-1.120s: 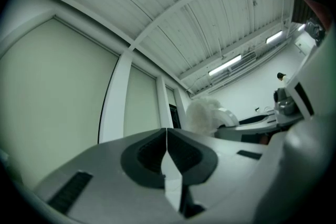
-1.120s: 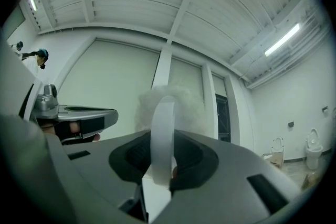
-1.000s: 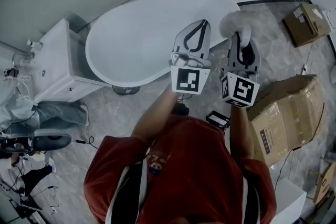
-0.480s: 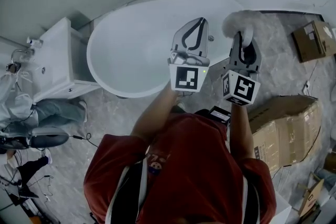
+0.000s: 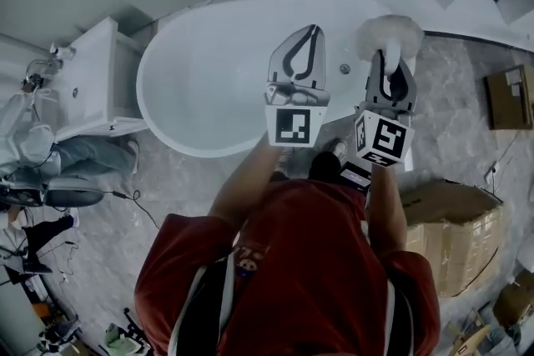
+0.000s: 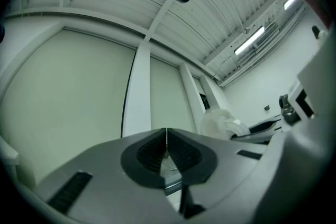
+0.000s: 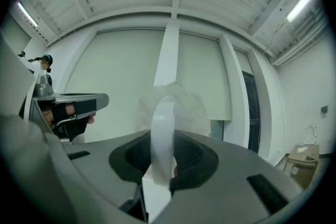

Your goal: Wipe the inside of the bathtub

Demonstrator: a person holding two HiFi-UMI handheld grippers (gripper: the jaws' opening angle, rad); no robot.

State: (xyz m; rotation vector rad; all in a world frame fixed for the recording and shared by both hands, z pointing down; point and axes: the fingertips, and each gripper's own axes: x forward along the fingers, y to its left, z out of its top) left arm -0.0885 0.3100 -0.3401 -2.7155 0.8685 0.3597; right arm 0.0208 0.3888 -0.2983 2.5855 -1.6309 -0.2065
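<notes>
Close in front of me, my left gripper has its jaws pressed together on nothing. My right gripper, just beside it, clamps the white handle of a fluffy white duster. Past both lies the white bathtub, the duster's head showing at its right end

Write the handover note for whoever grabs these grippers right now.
Left gripper: shut, empty, held over the bathtub.
Right gripper: shut on the handle of a fluffy white duster, held up in the air near one end of the tub, not touching it.
Done: duster is in hand; no wiping contact shows.
Left: lower the duster into the tub and wipe the inside.
</notes>
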